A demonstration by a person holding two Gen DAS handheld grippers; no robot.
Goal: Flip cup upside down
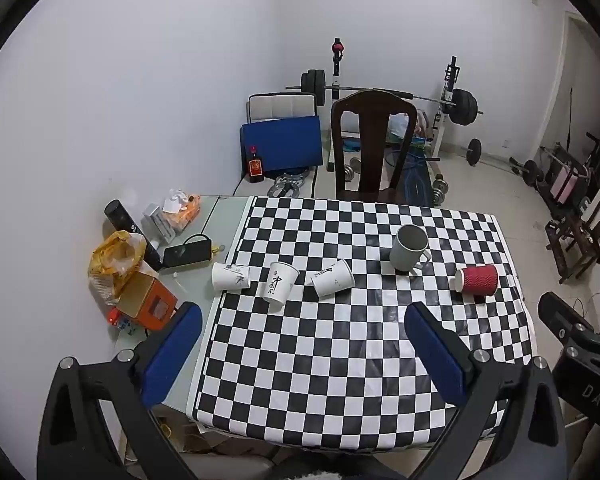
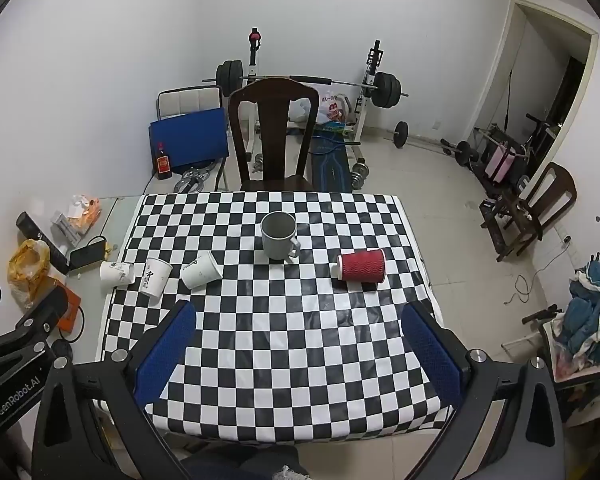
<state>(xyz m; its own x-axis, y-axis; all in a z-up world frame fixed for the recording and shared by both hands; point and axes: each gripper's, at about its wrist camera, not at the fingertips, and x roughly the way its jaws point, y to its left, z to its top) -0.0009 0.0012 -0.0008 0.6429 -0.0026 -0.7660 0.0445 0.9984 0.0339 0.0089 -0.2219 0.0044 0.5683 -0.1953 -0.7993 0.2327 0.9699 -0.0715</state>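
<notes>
A grey mug [image 1: 409, 247] [image 2: 279, 239] stands upright, mouth up, on the checkered tablecloth [image 1: 340, 344] [image 2: 284, 344]. A red ribbed paper cup [image 1: 477, 279] [image 2: 361, 266] lies on its side to its right. Three white paper cups sit at the left: one lying at the cloth's edge [image 1: 230, 276] [image 2: 117, 273], one standing mouth up [image 1: 280, 283] [image 2: 155, 277], one lying on its side [image 1: 333, 277] [image 2: 201, 270]. My left gripper [image 1: 304, 324] and right gripper [image 2: 300, 320] are both open and empty, held above the near part of the table, well short of the cups.
A dark wooden chair [image 1: 374, 148] [image 2: 274, 136] stands behind the table. Clutter lies on the bare left strip: black bottle [image 1: 130, 228], yellow bag [image 1: 114, 264], orange box [image 1: 150, 300], phone [image 1: 188, 254]. Barbell rack [image 2: 312, 84] and weights stand by the wall.
</notes>
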